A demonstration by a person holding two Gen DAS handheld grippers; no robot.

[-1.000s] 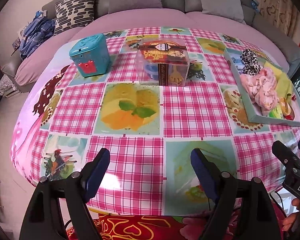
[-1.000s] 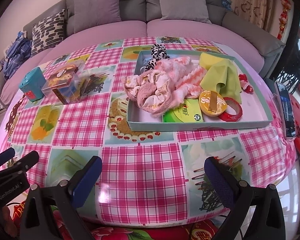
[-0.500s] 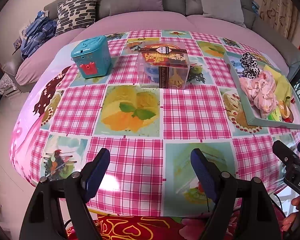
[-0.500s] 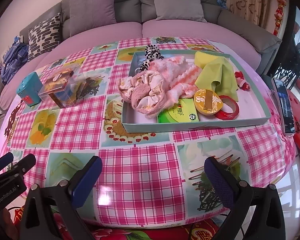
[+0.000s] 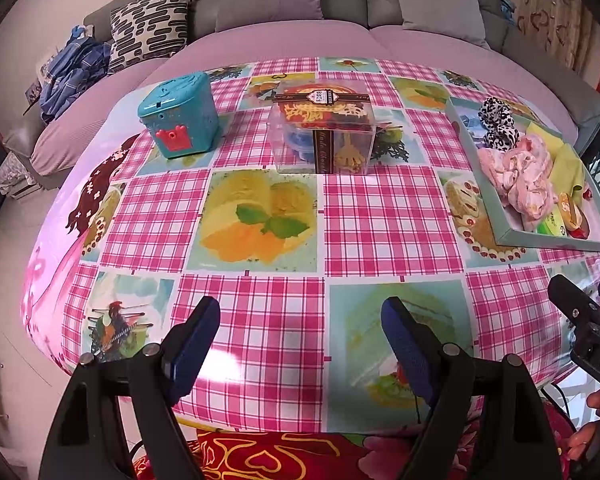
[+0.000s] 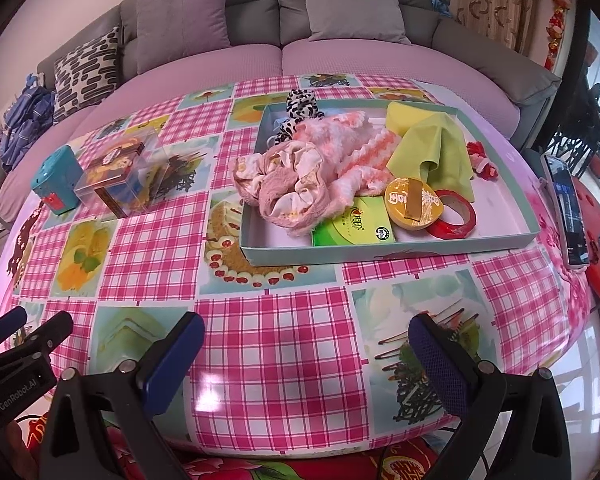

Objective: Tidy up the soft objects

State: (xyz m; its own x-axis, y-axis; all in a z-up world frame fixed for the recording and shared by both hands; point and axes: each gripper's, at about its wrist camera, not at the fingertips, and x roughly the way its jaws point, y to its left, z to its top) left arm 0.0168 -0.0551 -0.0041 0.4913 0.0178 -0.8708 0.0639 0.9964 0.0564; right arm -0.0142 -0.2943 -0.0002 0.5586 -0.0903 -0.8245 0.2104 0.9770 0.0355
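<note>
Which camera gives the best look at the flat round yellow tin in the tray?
The right wrist view. There the flat round yellow tin faces the camera, lid and gold band visible, in the shallow pale green tray. The left wrist view shows only a squashed edge-on sliver near the frame's right edge.

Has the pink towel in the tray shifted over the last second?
No. The pink towel lies against the same green box and the tray's left wall as before.
</note>
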